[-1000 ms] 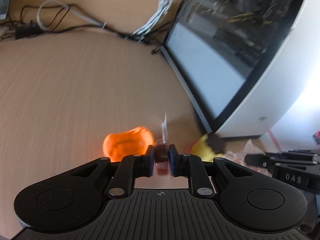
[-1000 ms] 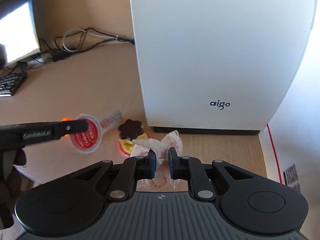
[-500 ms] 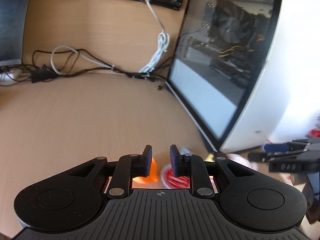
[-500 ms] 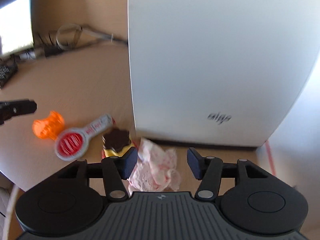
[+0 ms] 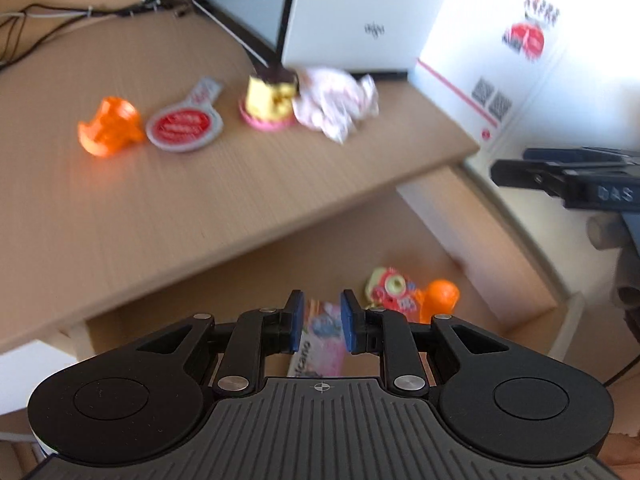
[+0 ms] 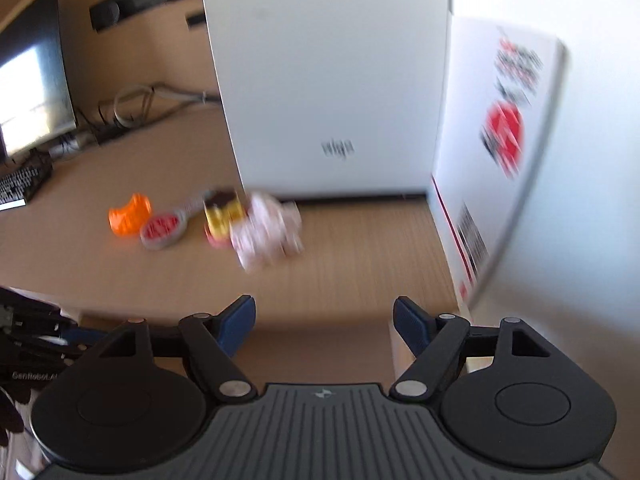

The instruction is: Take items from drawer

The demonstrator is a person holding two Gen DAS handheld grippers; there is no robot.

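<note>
My left gripper (image 5: 320, 326) hovers over the open drawer (image 5: 500, 248), its jaws a narrow gap apart with nothing between them. Below it lie a pink packet (image 5: 322, 344), a red-and-yellow toy (image 5: 390, 288) and an orange piece (image 5: 440, 298). On the desk sit an orange toy (image 5: 110, 126), a red round tag (image 5: 184, 130), a yellow cupcake toy (image 5: 272, 100) and a crumpled wrapper (image 5: 336, 100). My right gripper (image 6: 324, 320) is back from the desk edge, jaws opening wide and empty. The wrapper (image 6: 268, 232) lies free ahead of it.
A white computer case (image 6: 332, 80) stands behind the items, with a white printed box (image 6: 500, 140) to its right. A monitor (image 6: 32, 92), keyboard and cables fill the far left. The desk edge (image 5: 240, 240) overhangs the drawer.
The left gripper let go of the red tag onto the desk and drew back over the drawer. The right gripper opened, released the wrapper and pulled back too.
</note>
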